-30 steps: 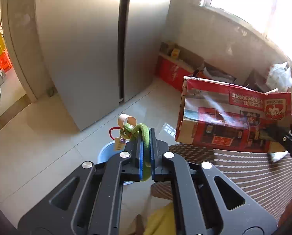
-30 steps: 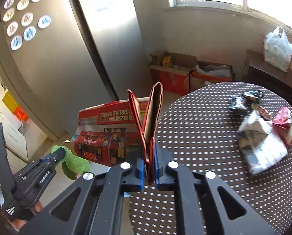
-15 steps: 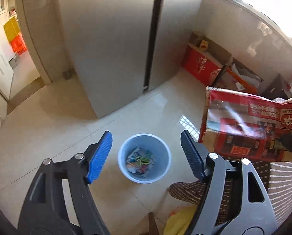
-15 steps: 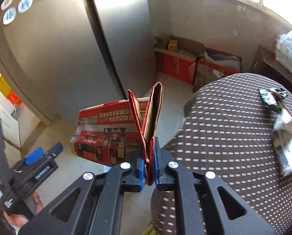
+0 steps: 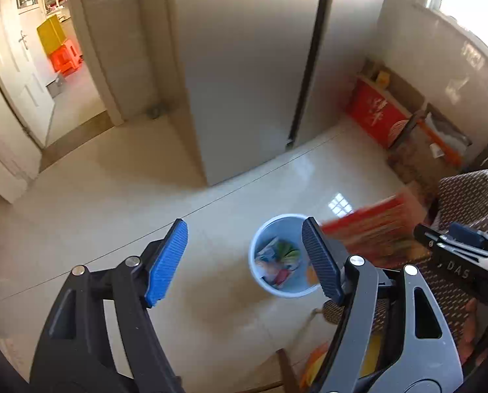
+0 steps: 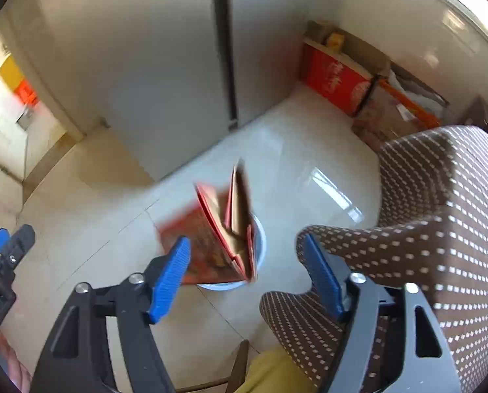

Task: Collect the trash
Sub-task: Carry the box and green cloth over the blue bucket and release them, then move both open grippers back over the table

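Right gripper (image 6: pixel 245 270) was opening, red carton (image 6: pixel 225 229) released, blurred above blue bin (image 5: pixel 284 255); left gripper (image 5: pixel 244 262) already open, empty.

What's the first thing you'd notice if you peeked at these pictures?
The red carton, blurred, loose in the air above the blue bin on the pale tiled floor. The right gripper is opening, its blue fingers clear of the carton. The bin already holds colourful wrappers, and a brown dotted tablecloth hangs at the right.
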`<action>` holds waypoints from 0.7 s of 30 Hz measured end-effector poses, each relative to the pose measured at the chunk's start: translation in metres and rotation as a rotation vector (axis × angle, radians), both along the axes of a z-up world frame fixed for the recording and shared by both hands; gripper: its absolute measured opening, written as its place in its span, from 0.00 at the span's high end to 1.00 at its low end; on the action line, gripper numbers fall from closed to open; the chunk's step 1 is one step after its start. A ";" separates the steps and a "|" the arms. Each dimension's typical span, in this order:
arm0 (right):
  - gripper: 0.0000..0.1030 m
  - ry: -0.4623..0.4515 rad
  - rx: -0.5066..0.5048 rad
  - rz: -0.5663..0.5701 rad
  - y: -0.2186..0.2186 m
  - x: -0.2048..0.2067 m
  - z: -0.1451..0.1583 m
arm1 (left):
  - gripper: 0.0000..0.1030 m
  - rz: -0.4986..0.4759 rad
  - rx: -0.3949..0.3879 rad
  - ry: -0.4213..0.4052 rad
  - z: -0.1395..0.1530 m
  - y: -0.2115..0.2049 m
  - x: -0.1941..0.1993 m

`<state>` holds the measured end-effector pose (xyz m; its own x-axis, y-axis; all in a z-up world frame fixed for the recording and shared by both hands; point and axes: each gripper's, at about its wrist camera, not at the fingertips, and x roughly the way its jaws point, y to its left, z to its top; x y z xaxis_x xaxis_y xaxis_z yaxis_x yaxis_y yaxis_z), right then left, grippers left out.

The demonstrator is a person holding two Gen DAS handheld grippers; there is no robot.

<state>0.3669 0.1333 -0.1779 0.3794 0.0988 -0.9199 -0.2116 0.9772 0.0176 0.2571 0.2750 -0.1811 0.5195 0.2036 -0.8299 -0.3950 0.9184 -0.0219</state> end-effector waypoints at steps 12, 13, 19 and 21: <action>0.31 -0.027 0.052 -0.001 -0.016 -0.033 0.025 | 0.31 -0.020 -0.030 -0.002 -0.002 -0.009 -0.021; 0.31 -0.031 0.060 -0.004 -0.020 -0.037 0.029 | 0.30 -0.027 -0.029 -0.008 0.001 -0.012 -0.021; 0.31 -0.077 0.098 -0.031 -0.050 -0.052 0.057 | 0.30 -0.085 -0.014 -0.063 0.025 -0.044 -0.025; 0.31 -0.089 0.121 -0.047 -0.062 -0.057 0.066 | 0.30 -0.103 -0.014 -0.079 0.031 -0.055 -0.026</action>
